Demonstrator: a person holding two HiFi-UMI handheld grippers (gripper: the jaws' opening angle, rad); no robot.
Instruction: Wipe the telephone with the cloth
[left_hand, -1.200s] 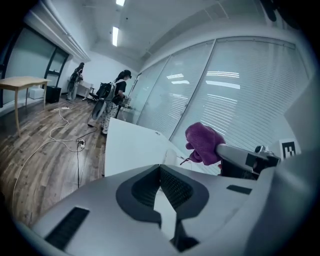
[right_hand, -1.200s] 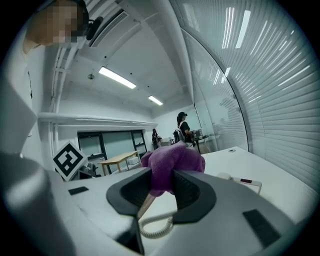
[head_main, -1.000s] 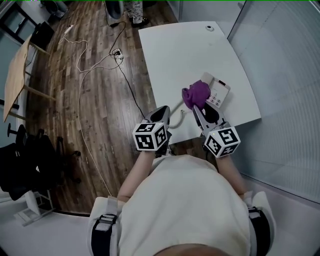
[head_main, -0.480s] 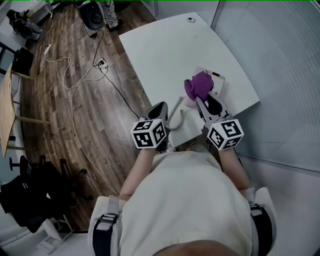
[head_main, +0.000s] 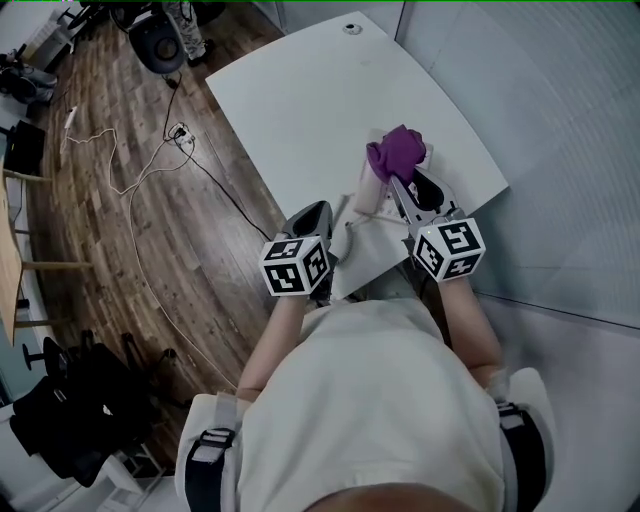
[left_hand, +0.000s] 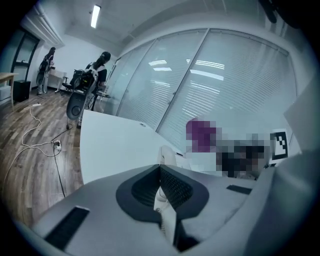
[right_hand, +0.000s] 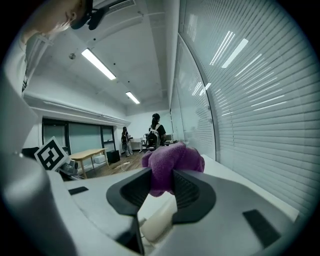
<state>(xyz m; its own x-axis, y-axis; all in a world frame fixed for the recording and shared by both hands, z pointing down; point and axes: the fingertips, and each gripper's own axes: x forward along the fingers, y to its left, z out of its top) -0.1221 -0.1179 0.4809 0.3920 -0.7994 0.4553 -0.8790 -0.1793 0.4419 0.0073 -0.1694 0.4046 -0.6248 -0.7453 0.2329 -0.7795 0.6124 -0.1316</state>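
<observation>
On the white table (head_main: 300, 110), near its right front corner, stands the white telephone. Its handset (head_main: 366, 192) stands off the base, with the coiled cord (head_main: 346, 238) trailing toward me. My right gripper (head_main: 400, 180) is shut on the bunched purple cloth (head_main: 395, 152), which lies over the telephone's base and hides most of it. The right gripper view has the cloth (right_hand: 172, 167) pinched between the pads, with a white part of the phone (right_hand: 160, 222) below. My left gripper (head_main: 322, 210) is shut on the white cord (left_hand: 164, 202), and the handset (left_hand: 167, 152) is just beyond it.
A glass wall with blinds (head_main: 560, 150) runs close behind the table's right edge. Left of the table is wooden floor with loose cables and a power strip (head_main: 180, 130). An office chair (head_main: 155, 40) stands at the far end. People (left_hand: 100, 65) are far off.
Both grippers have shifted across the table's near corner. The purple cloth has travelled from the telephone's near side onto its base. The handset now stands more upright beside the cloth.
</observation>
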